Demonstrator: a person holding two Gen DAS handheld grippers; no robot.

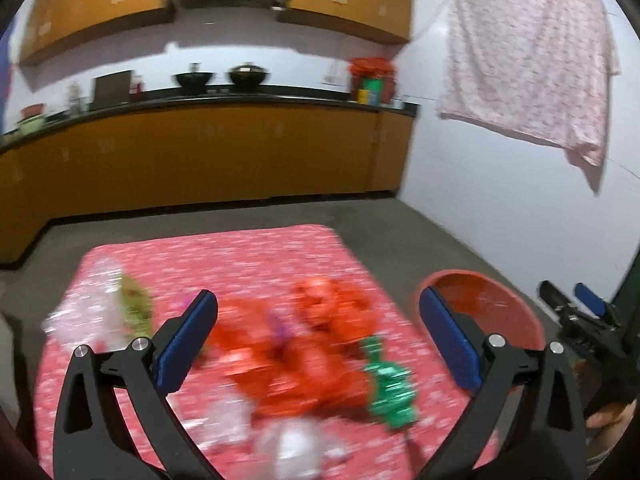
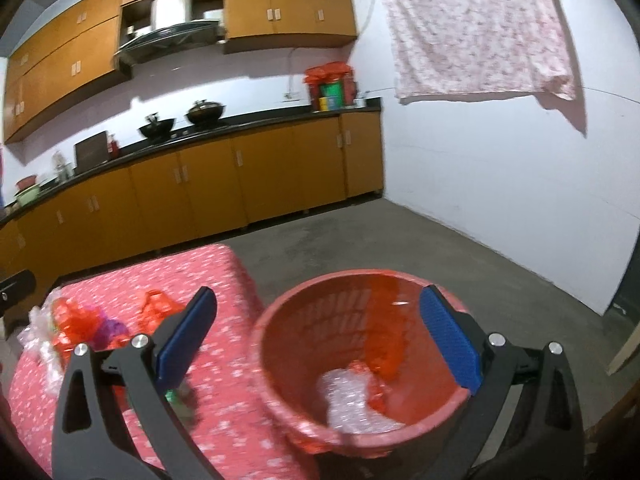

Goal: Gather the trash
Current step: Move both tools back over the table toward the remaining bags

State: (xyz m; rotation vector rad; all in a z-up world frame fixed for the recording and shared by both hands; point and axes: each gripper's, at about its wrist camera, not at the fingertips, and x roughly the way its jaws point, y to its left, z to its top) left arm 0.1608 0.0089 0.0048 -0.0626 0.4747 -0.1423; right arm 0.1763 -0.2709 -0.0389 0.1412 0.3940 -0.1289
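Observation:
A red plastic bin (image 2: 304, 364) stands on the floor right of a table under a red patterned cloth (image 2: 224, 364). Clear crumpled plastic (image 2: 352, 400) and red scraps lie in its bottom. My right gripper (image 2: 320, 336) hangs open above the bin's mouth, nothing between its blue pads. On the table, blurred, lie red wrappers (image 1: 304, 356), a green wrapper (image 1: 390, 388), clear plastic (image 1: 86, 308) and a white lump (image 1: 296, 444). My left gripper (image 1: 320, 336) stands open above the red wrappers, holding nothing. The bin (image 1: 492, 308) and the right gripper (image 1: 576, 304) show at that view's right.
Orange kitchen cabinets (image 2: 240, 176) with a dark counter run along the far wall, with pans on top. A pink patterned cloth (image 2: 476, 28) hangs on the white right wall. Grey concrete floor (image 2: 400, 236) lies between the table, bin and walls.

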